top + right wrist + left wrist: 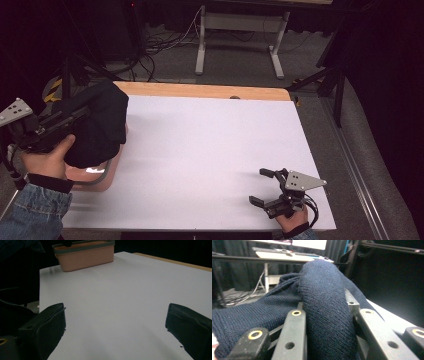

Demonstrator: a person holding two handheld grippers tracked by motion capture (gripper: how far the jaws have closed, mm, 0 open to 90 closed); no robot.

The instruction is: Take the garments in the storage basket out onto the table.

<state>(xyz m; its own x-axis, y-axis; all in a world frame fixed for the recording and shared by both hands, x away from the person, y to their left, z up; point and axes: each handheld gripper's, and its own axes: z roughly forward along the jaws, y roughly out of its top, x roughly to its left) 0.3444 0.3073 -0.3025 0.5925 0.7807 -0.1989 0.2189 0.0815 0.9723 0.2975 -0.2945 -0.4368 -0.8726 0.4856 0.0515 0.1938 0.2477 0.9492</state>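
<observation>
1. At the desk's left edge (150, 107), the left gripper (75, 117) held a dark navy knitted garment (97, 127), probably a sweater, bunched into a heavy lump above a salmon-pink plastic bin (107, 177) with a grey rim.
2. Left gripper view: a thick fold of the knit (324, 305) ran up between the two black fingers (294, 337), which were closed tight on it. The rest of the cloth spilled out to the left and away beyond the tips.
3. Most of the garment hung clear of the bin; whether any hem lay inside could not be told, since the bundle hid the bin's opening.
4. Right gripper (267, 187) rested low at the desk's near right corner, well apart from the cloth. Its fingers (47, 327) stood wide open with nothing but bare white desk between them; the bin (85, 253) sat far off across the surface.
5. Judged step: lifting the garment out of the bin, grip secured, transfer to the desk not yet made.
6. Next move, as judged: carry the bundle rightward over the open white surface and lower it, keeping the pinch firm so the heavy knit does not slide out. The free gripper would then need to take a second edge for spreading.
7. Risk: trailing cloth snagging the bin's rim and dragging it.
</observation>
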